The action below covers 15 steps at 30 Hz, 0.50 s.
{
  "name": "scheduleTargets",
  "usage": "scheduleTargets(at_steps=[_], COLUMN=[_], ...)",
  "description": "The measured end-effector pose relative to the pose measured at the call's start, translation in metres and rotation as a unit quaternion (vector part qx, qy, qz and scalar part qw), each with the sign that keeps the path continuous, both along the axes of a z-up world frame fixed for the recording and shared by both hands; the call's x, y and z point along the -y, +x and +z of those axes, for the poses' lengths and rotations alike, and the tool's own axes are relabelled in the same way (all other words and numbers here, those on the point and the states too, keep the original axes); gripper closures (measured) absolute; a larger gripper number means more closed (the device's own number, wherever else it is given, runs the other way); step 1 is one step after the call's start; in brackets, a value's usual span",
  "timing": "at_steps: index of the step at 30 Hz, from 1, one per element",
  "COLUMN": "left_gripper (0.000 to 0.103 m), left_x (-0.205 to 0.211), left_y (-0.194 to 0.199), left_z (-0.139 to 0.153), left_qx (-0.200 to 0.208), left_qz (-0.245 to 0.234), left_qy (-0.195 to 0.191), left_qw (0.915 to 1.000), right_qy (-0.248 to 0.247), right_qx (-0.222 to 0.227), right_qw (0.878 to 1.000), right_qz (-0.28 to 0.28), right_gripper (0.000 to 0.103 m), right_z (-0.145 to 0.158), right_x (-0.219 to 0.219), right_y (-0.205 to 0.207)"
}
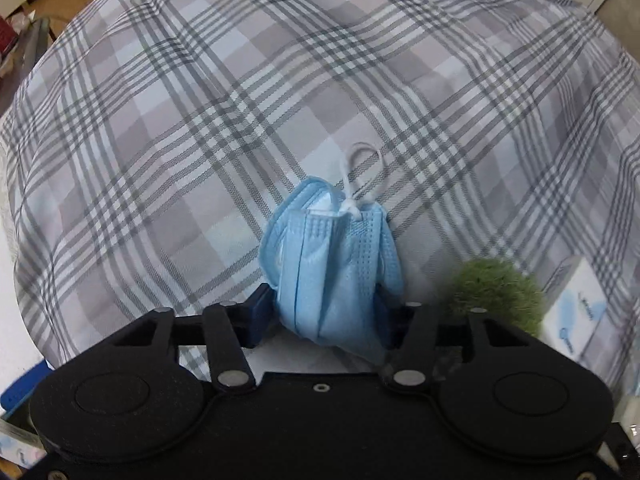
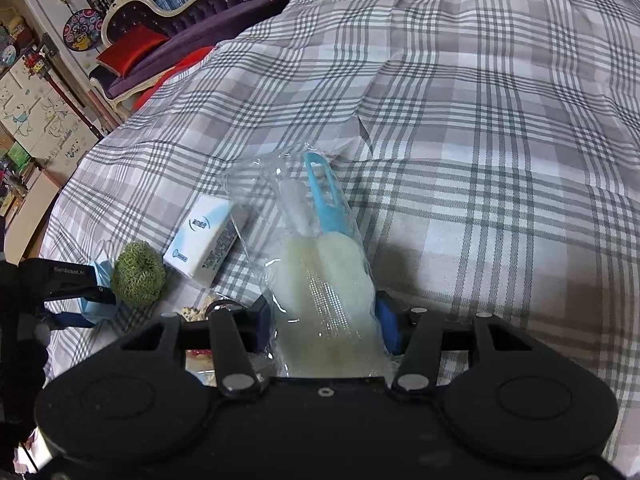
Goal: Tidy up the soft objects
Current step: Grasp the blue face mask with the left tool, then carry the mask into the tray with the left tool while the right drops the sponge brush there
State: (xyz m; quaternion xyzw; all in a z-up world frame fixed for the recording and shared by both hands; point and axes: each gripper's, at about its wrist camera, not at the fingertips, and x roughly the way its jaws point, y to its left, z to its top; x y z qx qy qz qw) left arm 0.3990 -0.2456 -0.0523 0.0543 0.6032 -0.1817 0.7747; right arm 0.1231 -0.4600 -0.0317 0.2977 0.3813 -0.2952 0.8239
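My left gripper [image 1: 326, 312] is shut on a folded light-blue face mask [image 1: 332, 264], held above the plaid bedspread [image 1: 200, 120]; its white ear loop [image 1: 362, 172] sticks up. My right gripper [image 2: 324, 324] is shut on a clear plastic bag holding a sponge brush [image 2: 326, 276] with a blue handle [image 2: 326, 196]. A green fuzzy ball [image 1: 494, 292] lies right of the mask and also shows in the right wrist view [image 2: 138, 276]. A white tissue pack [image 2: 204, 240] lies beside it. The left gripper [image 2: 86, 292] with the mask shows at the left of the right wrist view.
The plaid bedspread [image 2: 480, 140] covers the whole bed. The white tissue pack [image 1: 576, 312] is at the right edge of the left wrist view. A purple chaise with a red cushion [image 2: 132, 48] and shelves stand beyond the bed's far left.
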Motion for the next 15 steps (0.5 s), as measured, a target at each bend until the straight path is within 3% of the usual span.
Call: scheduleTargets(at_steps=[4, 8, 15], left_gripper=[0.059, 0.059, 0.058], left_x=[-0.011, -0.038, -0.102], left_y=[-0.013, -0.032, -0.087], left_z=[0.021, 0.049, 0.089], left_qx=[0.028, 0.029, 0.054], left_qz=[-0.005, -0.008, -0.031], left_qy=[0.005, -0.018, -0.017], left_qw=[0.9996, 0.9994, 0.9979], right_qy=[-0.009, -0.025, -0.034], right_qx=[0.013, 0.026, 0.036], right_qw=[1.0, 0.999, 0.999], right_qz=[0.001, -0.002, -0.016], right_gripper=[0.051, 0.051, 0.051], right_z=[0.004, 0.008, 0.011], right_x=[-0.001, -0.002, 0.001], right_y=[-0.002, -0.004, -0.009])
